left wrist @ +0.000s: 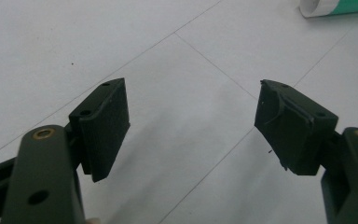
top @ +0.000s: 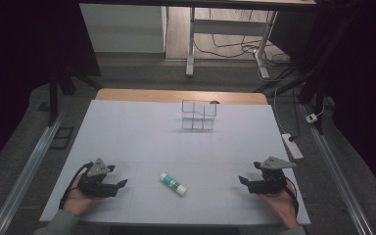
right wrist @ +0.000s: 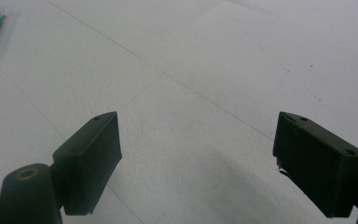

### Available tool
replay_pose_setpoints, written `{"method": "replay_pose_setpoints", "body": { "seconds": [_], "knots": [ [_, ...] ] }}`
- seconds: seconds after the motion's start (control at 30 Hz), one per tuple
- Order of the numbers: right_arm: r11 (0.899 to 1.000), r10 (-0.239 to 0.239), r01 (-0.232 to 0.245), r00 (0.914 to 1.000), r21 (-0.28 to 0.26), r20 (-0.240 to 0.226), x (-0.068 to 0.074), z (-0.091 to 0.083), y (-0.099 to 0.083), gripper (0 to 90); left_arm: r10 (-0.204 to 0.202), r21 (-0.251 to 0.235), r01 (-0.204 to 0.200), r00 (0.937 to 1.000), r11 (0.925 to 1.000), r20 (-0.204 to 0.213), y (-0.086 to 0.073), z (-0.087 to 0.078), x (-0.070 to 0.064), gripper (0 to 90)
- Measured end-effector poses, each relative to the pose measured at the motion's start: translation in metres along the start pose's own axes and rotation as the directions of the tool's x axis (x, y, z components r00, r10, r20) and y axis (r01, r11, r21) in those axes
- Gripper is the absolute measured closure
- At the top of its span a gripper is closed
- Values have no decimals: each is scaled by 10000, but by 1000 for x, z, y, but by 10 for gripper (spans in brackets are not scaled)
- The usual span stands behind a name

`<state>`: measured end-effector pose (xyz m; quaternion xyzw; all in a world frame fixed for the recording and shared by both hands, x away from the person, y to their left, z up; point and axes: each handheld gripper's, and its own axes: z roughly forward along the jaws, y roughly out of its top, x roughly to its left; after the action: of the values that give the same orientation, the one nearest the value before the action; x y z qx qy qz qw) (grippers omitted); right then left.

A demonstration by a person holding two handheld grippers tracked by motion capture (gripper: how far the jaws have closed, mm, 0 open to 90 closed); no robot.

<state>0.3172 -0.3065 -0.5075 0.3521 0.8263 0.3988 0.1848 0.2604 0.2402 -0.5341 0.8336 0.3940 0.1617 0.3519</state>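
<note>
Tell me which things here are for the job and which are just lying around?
For the job:
glue stick
left gripper, open
right gripper, open
clear divided box, probably where it goes

Just lying about:
power strip on the floor
cables
desk legs behind

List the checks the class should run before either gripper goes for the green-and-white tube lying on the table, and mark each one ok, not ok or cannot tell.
1. Left gripper open, nothing between its jaws: ok.
2. Right gripper open, nothing between its jaws: ok.
3. Tube lying flat between the two grippers, touching neither: ok.
4. White table surface free of obstacles between each gripper and the tube: ok.
5. Clear divided box standing upright at the far side of the table: ok.
6. Tube's cap tightly closed: cannot tell.
</note>
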Motion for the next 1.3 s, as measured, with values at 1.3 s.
{"method": "replay_pose_setpoints", "body": {
  "seconds": [1.3],
  "knots": [
    [9996, -7, 13, 9998, 285, -211, 2, 4, -1, 164, 105, 48, -105, 9999, 9999, 35, -1, 1, 0, 255]
  ]
}}
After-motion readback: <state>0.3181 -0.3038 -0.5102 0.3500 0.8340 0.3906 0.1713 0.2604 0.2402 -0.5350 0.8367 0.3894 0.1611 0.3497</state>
